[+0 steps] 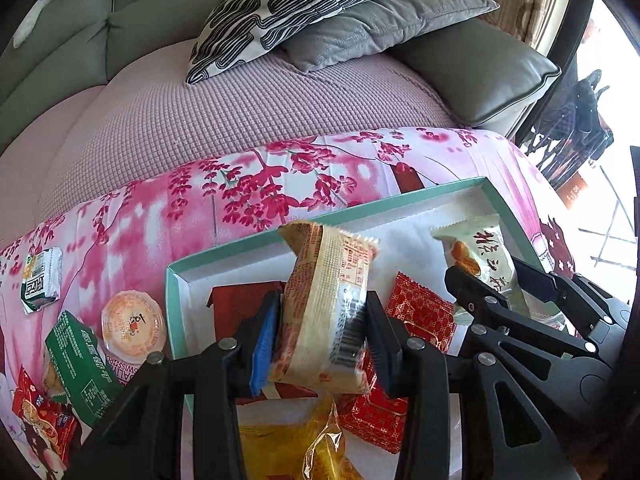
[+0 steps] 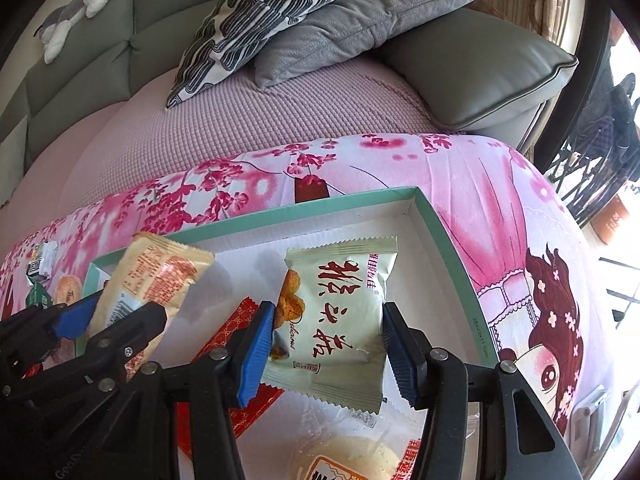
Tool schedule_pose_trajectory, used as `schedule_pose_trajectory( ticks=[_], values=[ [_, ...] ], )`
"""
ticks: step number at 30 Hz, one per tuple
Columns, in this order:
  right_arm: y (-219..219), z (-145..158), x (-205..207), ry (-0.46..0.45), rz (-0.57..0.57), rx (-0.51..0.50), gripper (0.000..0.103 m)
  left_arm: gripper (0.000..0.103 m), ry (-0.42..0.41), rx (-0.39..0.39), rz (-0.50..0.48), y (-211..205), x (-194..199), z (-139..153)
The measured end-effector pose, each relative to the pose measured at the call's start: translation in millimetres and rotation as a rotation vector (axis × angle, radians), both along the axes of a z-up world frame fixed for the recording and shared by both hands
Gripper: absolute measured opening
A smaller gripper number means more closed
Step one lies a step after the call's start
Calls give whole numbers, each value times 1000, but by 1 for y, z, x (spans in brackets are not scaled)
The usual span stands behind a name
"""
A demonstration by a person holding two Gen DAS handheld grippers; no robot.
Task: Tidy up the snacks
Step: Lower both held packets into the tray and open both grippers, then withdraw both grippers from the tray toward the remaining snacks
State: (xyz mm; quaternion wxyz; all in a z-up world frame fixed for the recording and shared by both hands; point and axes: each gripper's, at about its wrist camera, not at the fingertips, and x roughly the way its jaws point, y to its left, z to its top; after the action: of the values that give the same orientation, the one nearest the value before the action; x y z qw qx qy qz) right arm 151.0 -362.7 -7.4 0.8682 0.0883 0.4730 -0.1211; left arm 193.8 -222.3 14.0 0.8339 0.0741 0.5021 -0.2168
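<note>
While both tools work over the box, status is as follows.
Left tool (image 1: 322,336): closed on the tan snack pack (image 1: 328,312), pinched across its lower middle near the barcode; pack stands tilted, lifted above the box floor, centre of left view.
Right tool (image 2: 326,346): fingers bracket the white snack pack (image 2: 340,320), both pads at its side edges; firm squeeze or just contact, cannot tell.
White pack location: centre of right view, low over or on the floor of the teal box (image 2: 452,252); cannot tell if it touches.
Handling: both look light, crinkly film, slippery, soft filling likely crushable; judge mid-body side grip best, avoid the crimped ends.
Loose snacks: jelly cup (image 1: 134,326), green pack (image 1: 80,368), lower left of left view, on the floral cloth (image 1: 240,196).
In box: red packets (image 1: 424,314).
</note>
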Motion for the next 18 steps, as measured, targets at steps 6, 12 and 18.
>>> schedule_pose_trajectory(
  ticks=[6, 12, 18],
  values=[
    [-1, 12, -6, -8, -8, -3, 58, 53, -17, -16, 31, 12, -5, 18],
    [11, 36, -28, -52, -8, -3, 58, 53, -71, -34, 72, 38, -27, 42],
    [37, 44, -68, -83, -2, 14, 58, 53, -127, -13, 123, 74, -60, 49]
  ],
)
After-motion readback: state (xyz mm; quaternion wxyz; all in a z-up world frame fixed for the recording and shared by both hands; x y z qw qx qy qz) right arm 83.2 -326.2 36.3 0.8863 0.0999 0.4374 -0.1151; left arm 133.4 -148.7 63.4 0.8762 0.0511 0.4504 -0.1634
